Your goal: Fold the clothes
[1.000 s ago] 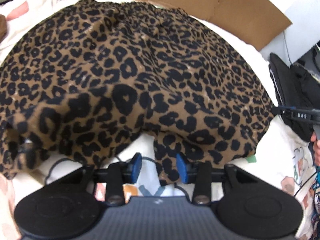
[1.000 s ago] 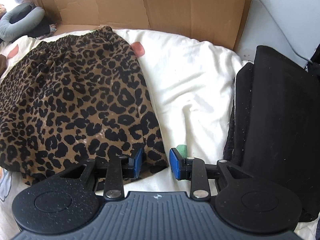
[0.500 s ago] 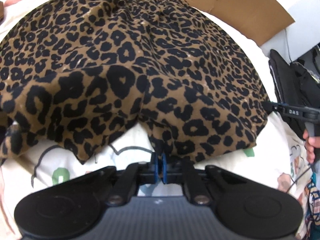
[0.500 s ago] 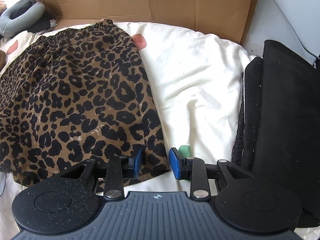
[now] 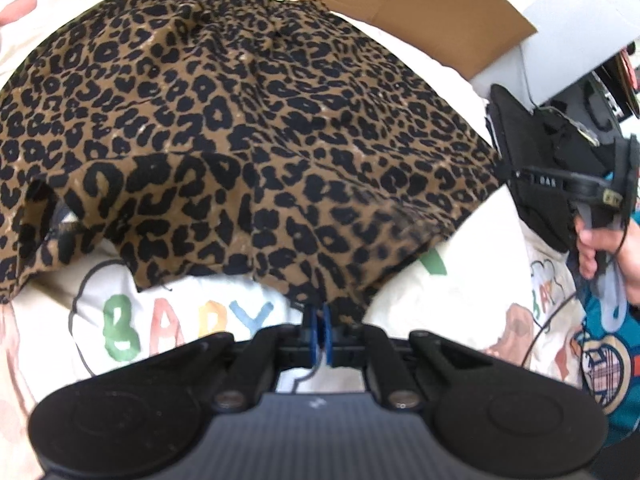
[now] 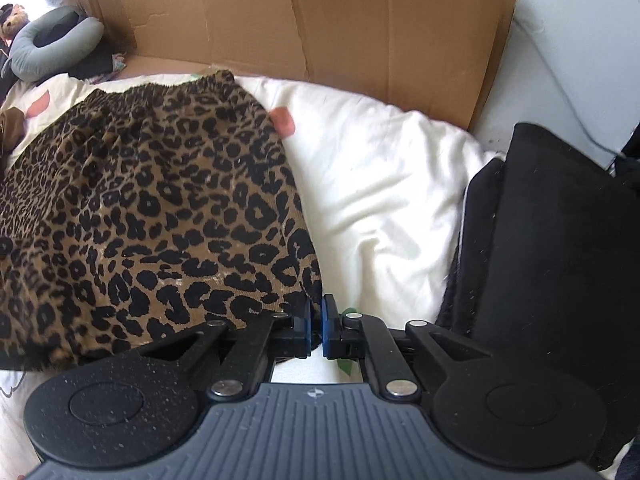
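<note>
A leopard-print skirt (image 5: 248, 128) lies spread on the bedding, its elastic waistband at the far side by the cardboard. My left gripper (image 5: 319, 328) is shut on the near hem, which hangs lifted off the quilt. In the right wrist view the same skirt (image 6: 160, 220) fills the left half. My right gripper (image 6: 316, 324) is shut on the hem's near right corner, with the fabric pinched between the blue pads. A hand (image 5: 596, 248) at the right edge of the left wrist view holds that right tool.
A quilt printed with "BABY" (image 5: 180, 324) shows under the lifted hem. White bedding (image 6: 380, 180) lies right of the skirt. Folded black clothing (image 6: 560, 240) is stacked at the right. Cardboard (image 6: 320, 32) stands along the back, with a grey cushion (image 6: 52, 48) at the far left.
Both grippers went from open to shut on the skirt's hem, the left first, then the right. The left one has raised its part of the hem, uncovering the printed quilt.
</note>
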A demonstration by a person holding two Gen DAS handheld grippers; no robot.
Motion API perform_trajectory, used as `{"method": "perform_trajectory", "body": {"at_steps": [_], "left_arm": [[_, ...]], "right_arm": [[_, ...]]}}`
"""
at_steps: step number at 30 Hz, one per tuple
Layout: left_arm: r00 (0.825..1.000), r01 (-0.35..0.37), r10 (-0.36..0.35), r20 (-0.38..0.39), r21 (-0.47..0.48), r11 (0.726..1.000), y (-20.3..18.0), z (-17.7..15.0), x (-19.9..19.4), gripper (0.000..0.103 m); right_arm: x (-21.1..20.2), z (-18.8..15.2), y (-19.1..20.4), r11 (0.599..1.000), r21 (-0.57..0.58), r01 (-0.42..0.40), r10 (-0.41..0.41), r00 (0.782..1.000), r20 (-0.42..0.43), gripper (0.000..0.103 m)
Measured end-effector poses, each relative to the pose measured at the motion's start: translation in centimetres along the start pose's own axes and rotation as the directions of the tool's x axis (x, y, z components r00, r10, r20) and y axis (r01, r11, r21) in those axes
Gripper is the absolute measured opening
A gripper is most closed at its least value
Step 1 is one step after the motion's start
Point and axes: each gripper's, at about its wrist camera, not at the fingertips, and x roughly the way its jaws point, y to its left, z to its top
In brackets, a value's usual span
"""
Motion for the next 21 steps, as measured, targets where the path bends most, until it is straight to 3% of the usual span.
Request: {"method": "perform_trajectory", "body": {"at_steps": [7, 14, 16, 19, 21], "left_arm": [[1.000, 0.008, -0.007, -0.023, 0.022, 1.000, 0.6, -0.9, 0.6, 0.003], [0.995, -0.009, 0.013, -0.100, 0.035, 0.999, 2.0, -2.2, 3.0, 0.002], [0.995, -0.003, 0.008, -0.100, 0.050, 0.999, 2.1, -2.2, 2.5, 0.002], [0.997, 0.005, 0.001, -0.082, 0.067, 0.998, 2.2, -2.0, 1.3, 0.006], [0.999, -0.007, 0.010, -0.049, 0.062, 0.998, 2.2, -1.5, 0.1, 0.015]], "right_arm": [[-0.2, 1.3, 0.0, 0.998, -0.010, 0.060, -0.060, 0.998, 0.024, 0.002], [3.0, 0.4, 0.2, 0.996, 0.010, 0.093, -0.092, 0.995, -0.044, 0.004], [3.5, 0.2, 0.2, 0.994, 0.028, 0.102, -0.100, 0.993, -0.063, 0.007], [2.1, 0.4, 0.5, 0.992, 0.038, 0.117, -0.116, 0.993, -0.026, 0.015], [0.8, 0.7, 0.8, 0.993, 0.039, 0.116, -0.116, 0.993, 0.008, 0.029]]}}
